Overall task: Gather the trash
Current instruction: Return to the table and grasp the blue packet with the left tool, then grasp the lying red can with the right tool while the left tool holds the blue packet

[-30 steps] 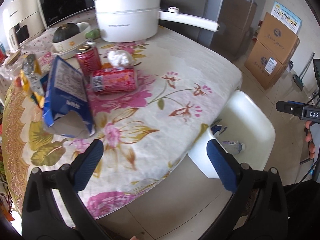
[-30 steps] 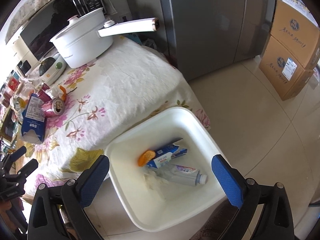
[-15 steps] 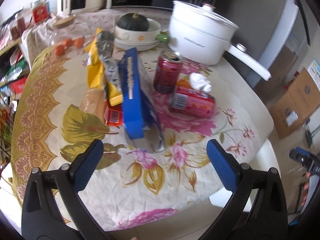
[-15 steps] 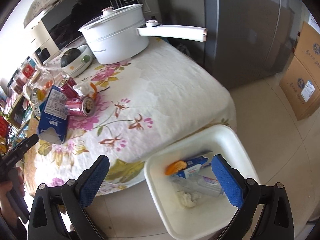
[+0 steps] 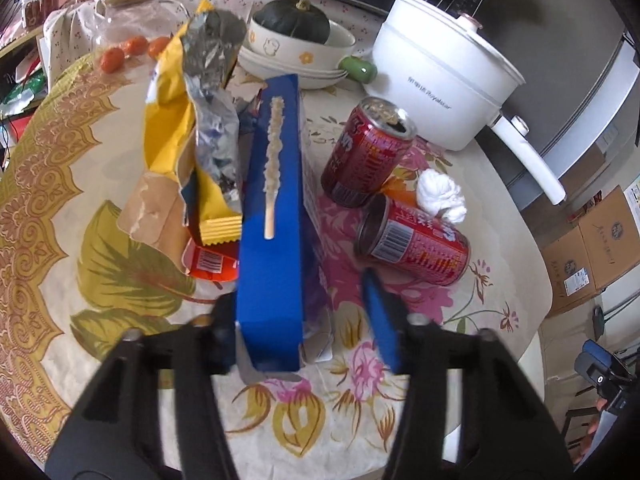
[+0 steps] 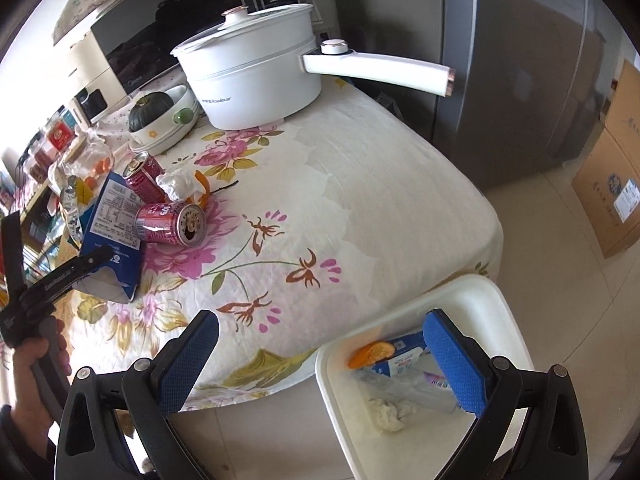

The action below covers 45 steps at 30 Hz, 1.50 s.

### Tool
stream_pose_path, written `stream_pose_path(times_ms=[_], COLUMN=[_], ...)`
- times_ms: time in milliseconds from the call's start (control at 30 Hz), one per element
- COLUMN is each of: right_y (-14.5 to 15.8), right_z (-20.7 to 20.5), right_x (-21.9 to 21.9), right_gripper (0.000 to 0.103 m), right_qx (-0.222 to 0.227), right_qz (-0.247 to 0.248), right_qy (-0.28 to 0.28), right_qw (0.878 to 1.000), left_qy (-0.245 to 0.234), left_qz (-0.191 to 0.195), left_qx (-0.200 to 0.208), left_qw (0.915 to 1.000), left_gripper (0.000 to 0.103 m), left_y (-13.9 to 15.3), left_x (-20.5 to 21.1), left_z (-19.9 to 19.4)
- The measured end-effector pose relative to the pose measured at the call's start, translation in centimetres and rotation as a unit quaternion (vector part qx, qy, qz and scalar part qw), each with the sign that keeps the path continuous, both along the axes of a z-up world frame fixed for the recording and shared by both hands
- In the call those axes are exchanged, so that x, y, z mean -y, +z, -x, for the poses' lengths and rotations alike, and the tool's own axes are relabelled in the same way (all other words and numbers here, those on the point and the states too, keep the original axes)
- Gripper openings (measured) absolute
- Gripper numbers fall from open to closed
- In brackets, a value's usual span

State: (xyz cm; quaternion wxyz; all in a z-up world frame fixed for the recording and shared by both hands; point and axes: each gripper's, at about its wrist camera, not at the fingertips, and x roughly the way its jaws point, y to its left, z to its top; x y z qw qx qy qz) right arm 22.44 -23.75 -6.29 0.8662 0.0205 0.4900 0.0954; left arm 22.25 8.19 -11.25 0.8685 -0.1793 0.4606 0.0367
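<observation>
A torn blue carton (image 5: pixel 276 216) lies on the floral tablecloth, also in the right wrist view (image 6: pixel 114 224). My left gripper (image 5: pixel 304 328) is open, its jaws astride the carton's near end; the left pad is partly hidden behind the carton. Beside it are an upright red can (image 5: pixel 366 152), a lying red can (image 5: pixel 416 240), a white tissue wad (image 5: pixel 440 196) and a yellow snack bag (image 5: pixel 188 120). My right gripper (image 6: pixel 320 360) is open and empty over the table edge and a white bin (image 6: pixel 508 320) that holds trash.
A white pot (image 5: pixel 436 80) with a long handle (image 6: pixel 380 68) stands at the back. A bowl with a squash (image 5: pixel 296 32), orange fruit (image 5: pixel 128 48), and cardboard boxes (image 5: pixel 588 256) on the floor are around. A grey fridge (image 6: pixel 520 60) stands behind the table.
My left gripper has swung from the bin side to the trash pile and moved in over the blue carton, jaws narrowing. My right gripper has shifted left toward the table.
</observation>
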Motion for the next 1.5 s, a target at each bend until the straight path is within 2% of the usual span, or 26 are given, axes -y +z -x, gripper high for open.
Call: stream_pose_path(times_ms=[33, 133, 333, 500, 767, 1000, 1067, 1133, 1200, 1267, 1333, 1500], right_y=[0.0, 0.3, 0.1, -0.2, -1.4, -4.7, -5.5, -6.3, -7.2, -7.2, -6.9, -5.5], right_z=[-0.1, -0.1, -0.5, -1.4, -4.8, -7.1, -7.4, -7.8, -8.2, -8.3, -8.2, -6.2], right_x=[-0.4, -2.1, -7.3, -12.5, -19.7, -23.4, -23.7, -23.9, -23.7, -23.3, -22.7, -21.0], right_gripper=[0.103, 0.103, 0.103, 0.103, 0.097, 0.089, 0.089, 0.087, 0.077, 0.058, 0.058, 0.058], right_qx=[0.004, 0.019, 0.044, 0.068, 0.070, 0.048, 0.053, 0.038, 0.018, 0.010, 0.004, 0.008], right_qz=[0.004, 0.014, 0.030, 0.056, 0.075, 0.167, 0.194, 0.203, 0.211, 0.191, 0.173, 0.142], right_qy=[0.007, 0.040, 0.129, 0.201, 0.279, 0.308, 0.306, 0.304, 0.296, 0.289, 0.278, 0.275], right_qw=[1.000, 0.999, 0.990, 0.976, 0.955, 0.936, 0.930, 0.930, 0.932, 0.938, 0.945, 0.951], left_qy=[0.003, 0.005, -0.010, -0.017, -0.017, -0.010, -0.007, -0.005, -0.005, -0.006, -0.008, -0.021], left_qz=[0.006, 0.017, 0.027, 0.026, 0.019, 0.019, 0.022, 0.026, 0.028, 0.029, 0.030, 0.039], left_qx=[0.000, 0.001, 0.023, 0.038, 0.046, 0.036, 0.034, 0.035, 0.035, 0.035, 0.036, 0.038], left_qw=[1.0000, 0.9998, 0.9993, 0.9988, 0.9986, 0.9991, 0.9991, 0.9990, 0.9990, 0.9989, 0.9989, 0.9983], left_gripper=[0.031, 0.025, 0.024, 0.024, 0.024, 0.024, 0.024, 0.024, 0.024, 0.024, 0.024, 0.024], left_y=[-0.1, 0.2, 2.3, 4.0, 5.1, 4.5, 4.3, 4.3, 4.3, 4.3, 4.3, 4.5], left_x=[-0.1, -0.4, -1.5, -3.0, -5.5, -7.5, -7.9, -8.3, -8.4, -8.3, -8.2, -7.5], left_z=[0.0, 0.6, 2.6, 4.3, 6.6, 7.2, 7.3, 7.4, 7.5, 7.5, 7.5, 7.6])
